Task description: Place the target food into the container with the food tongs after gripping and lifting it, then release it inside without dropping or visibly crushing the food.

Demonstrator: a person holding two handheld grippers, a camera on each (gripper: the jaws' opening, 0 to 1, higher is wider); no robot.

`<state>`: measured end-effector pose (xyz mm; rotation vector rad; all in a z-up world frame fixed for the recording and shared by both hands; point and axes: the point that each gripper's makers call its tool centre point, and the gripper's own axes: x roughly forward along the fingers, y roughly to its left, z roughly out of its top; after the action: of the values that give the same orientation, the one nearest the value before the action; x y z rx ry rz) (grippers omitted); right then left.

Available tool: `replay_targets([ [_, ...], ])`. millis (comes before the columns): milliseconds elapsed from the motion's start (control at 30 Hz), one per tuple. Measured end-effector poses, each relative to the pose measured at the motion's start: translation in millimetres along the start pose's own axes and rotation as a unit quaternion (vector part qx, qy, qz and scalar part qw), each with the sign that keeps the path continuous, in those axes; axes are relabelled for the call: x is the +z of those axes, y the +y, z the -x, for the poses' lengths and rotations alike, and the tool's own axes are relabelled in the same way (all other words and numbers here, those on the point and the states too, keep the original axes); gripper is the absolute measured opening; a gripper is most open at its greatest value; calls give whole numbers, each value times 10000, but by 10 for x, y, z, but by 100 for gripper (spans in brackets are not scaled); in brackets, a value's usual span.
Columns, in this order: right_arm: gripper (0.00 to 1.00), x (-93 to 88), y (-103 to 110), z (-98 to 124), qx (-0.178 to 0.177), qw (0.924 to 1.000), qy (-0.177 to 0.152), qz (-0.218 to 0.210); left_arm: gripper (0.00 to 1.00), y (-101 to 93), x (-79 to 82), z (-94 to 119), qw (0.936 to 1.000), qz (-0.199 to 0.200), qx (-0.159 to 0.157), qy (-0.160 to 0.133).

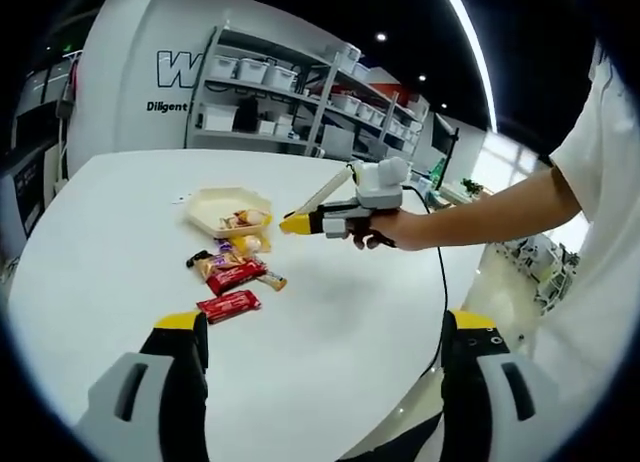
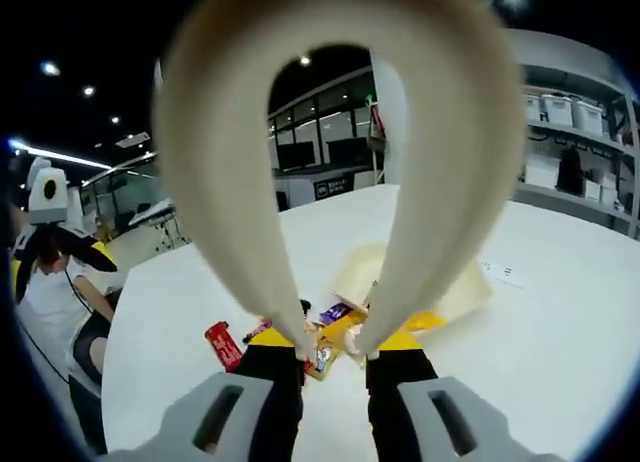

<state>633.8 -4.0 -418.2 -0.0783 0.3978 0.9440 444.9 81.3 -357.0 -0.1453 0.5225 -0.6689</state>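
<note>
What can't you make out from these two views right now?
- Right gripper view: the tongs arch close to the lens, hiding part of the container and snack pile.
- Left gripper view: the snack pile is too small to identify items.
- Tong tips lie behind the right hand-held gripper; any gripped food is unclear.

Ceiling spotlights and a long bright ceiling light strip (image 1: 470, 42) are lighting the room evenly. The round white bench (image 1: 330, 322) is glowing bright, with soft shadows under the snacks. Fisheye distortion is bending the edges. The cream-coloured plastic tongs (image 2: 330, 162) are looming blurred, out of focus.
</note>
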Motion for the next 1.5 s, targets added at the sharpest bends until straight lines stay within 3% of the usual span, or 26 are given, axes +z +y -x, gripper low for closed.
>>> replay_targets([
  [300, 19, -158, 216, 39, 156, 9996, 222, -93, 95, -21, -34, 37, 10000, 58, -4, -80],
  [533, 19, -276, 338, -64, 148, 9990, 406, -145, 95, -21, -79, 73, 9999, 71, 50, -81],
  [733, 19, -450, 319, -175, -112, 9977, 660, -99, 99, 46, -55, 108, 9995, -28, 255, -164],
  [1000, 20, -529, 338, -279, -189, 9969, 758, -55, 99, 130, 11, 165, 9982, -235, 498, -256],
  [1167, 20, -537, 311, -307, -277, 9962, 809, -180, 99, 148, -36, 158, 9979, -334, 541, -121],
  [1500, 17, -616, 281, -321, -382, 9940, 1027, 40, 99, 154, -92, 153, 9978, -352, 553, 38],
])
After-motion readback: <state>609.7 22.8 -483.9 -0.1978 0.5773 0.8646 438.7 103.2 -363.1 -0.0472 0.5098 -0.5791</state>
